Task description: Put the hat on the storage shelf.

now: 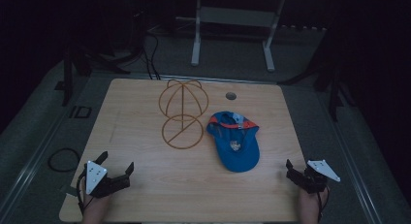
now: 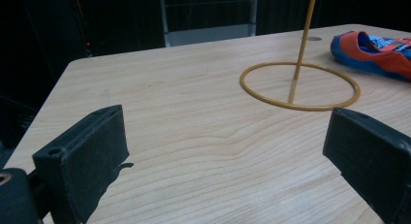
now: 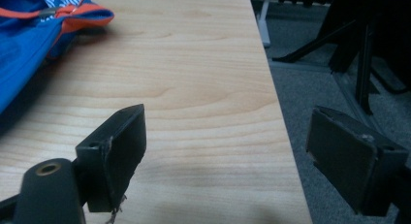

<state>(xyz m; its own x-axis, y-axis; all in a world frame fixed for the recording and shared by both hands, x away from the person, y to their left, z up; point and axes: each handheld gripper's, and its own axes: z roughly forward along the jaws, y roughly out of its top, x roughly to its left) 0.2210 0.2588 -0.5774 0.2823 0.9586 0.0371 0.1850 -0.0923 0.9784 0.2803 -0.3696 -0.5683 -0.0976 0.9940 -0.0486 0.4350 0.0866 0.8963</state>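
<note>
Resting wide open and empty at the table's [image 1: 145, 185] near corners, the left tool [image 1: 116, 168] sits at 7 o'clock, the right tool [image 1: 296, 171] at 5. The blue cap [image 1: 235, 141] lies centre-right, just beside the wire stand [image 1: 182, 115].

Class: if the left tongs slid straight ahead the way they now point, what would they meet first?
Probably the wire stand's base ring. The left tongs are open, with bare table between; depth is uncertain.
</note>
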